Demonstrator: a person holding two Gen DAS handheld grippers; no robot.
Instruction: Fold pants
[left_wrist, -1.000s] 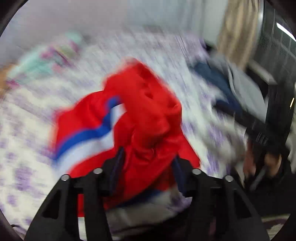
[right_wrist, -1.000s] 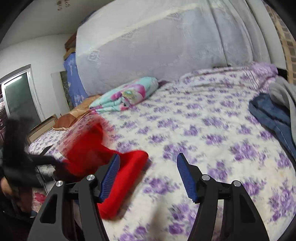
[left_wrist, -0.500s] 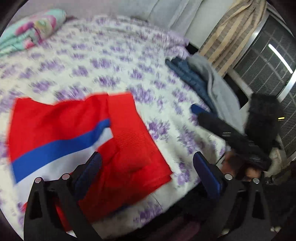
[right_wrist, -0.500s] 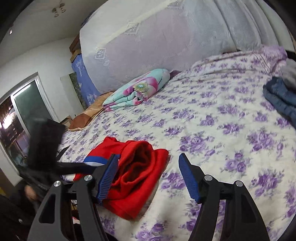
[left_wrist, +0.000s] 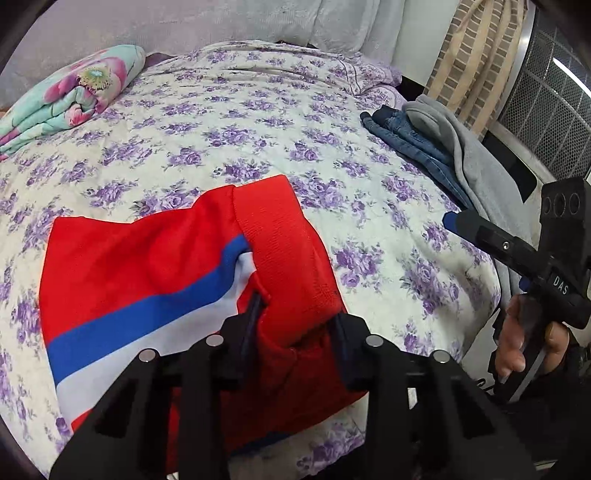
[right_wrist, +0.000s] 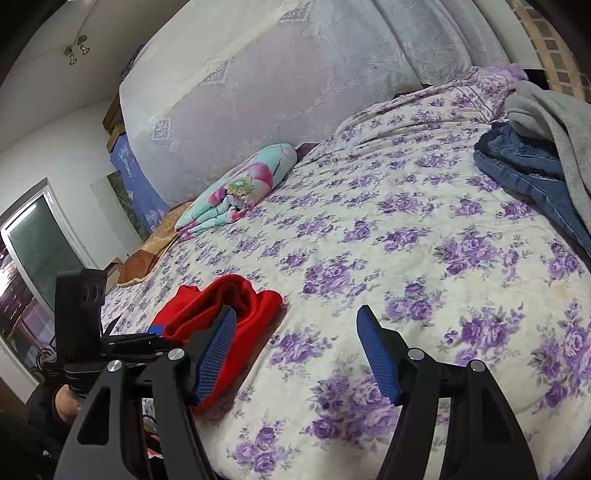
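Pants: my red pants (left_wrist: 155, 266) with the blue and white stripe lie on the floral bedsheet (left_wrist: 258, 122), near its front edge.
Left gripper: my left gripper (left_wrist: 295, 325) is clamped on a bunched red fold of the pants.
Right gripper: my right gripper (right_wrist: 295, 350) hangs above the sheet beside the pants, fingers apart, holding nothing.
Far side: folded jeans (right_wrist: 524, 166) under a grey garment (right_wrist: 554, 114).
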